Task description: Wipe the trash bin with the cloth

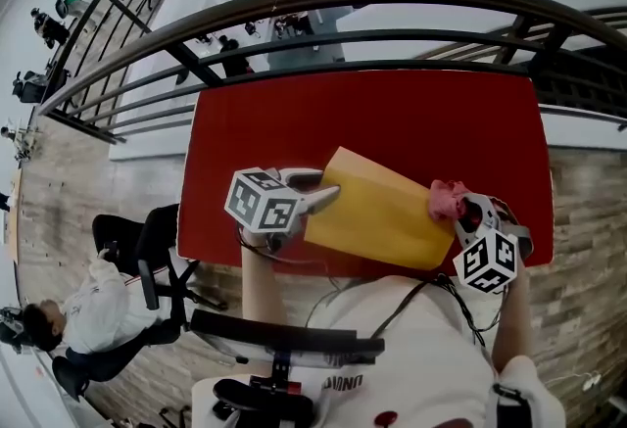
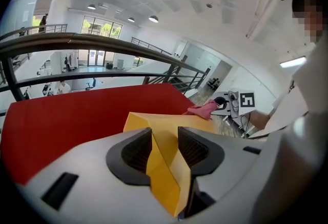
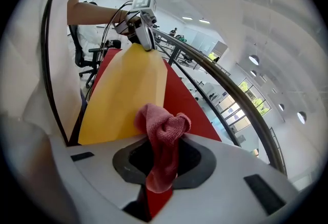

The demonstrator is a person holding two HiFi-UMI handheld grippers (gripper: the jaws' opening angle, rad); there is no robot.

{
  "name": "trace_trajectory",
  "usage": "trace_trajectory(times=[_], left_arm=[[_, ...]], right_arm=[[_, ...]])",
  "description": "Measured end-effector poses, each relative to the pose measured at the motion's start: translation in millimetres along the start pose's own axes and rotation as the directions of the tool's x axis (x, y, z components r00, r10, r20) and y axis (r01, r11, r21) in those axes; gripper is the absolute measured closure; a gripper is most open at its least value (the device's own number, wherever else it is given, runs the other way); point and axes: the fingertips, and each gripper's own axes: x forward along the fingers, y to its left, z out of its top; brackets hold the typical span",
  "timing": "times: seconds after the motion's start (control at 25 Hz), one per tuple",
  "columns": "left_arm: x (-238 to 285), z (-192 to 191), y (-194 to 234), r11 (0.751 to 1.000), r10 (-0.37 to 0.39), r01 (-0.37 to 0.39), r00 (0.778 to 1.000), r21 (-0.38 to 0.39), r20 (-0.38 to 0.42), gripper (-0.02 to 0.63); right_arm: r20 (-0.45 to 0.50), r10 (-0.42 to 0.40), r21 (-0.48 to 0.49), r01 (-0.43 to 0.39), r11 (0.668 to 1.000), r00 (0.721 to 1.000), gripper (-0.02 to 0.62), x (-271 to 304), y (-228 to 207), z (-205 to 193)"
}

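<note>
- Right tool (image 3: 163, 160), lower right in head view, clamps the pink cloth (image 3: 165, 126).
- Left tool (image 2: 165, 150) is open, jaws astride the yellow trash bin (image 1: 382, 213) edge.
- Bin lies mid-frame on the red counter (image 1: 392, 113).

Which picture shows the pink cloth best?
The right gripper view: the pink cloth fills the middle, bunched and pinched in the right gripper's jaws. The head view shows only a small lump beside the yellow bin; the left gripper view, a far scrap beyond it.

One trash bin (image 1: 377, 211), one cloth (image 1: 444, 195) — two grippers (image 1: 326, 194) (image 1: 462, 214).
</note>
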Motion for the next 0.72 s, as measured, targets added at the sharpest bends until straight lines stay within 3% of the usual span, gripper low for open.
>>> trace_trajectory(times=[0.24,0.4,0.56,0.72], left_arm=[[-6.9,-3.7,-7.1,1.0,0.011,-0.012,0.996,0.003,0.088,0.455],[-12.8,-3.7,-13.8,1.0,0.027,-0.027,0.985,-0.001,0.171,0.466],[-11.9,0.4,-11.8,0.996,0.08,-0.066,0.947,-0.055,0.311,0.484],[-10.8,14.5,-4.7,0.982,0.184,-0.183,0.903,-0.039,0.389,0.489]], right_arm=[[0.095,-0.062,-0.024,0.064,0.998,0.994,0.534,4.7,-31.4,42.8],[0.188,-0.041,-0.088,0.058,0.994,0.981,0.534,23.3,-35.9,95.2],[0.251,0.014,-0.171,0.03,0.985,0.968,0.534,42.5,-29.1,138.4],[0.273,0.038,-0.215,0.023,0.976,0.961,0.534,50.7,-26.4,162.5]])
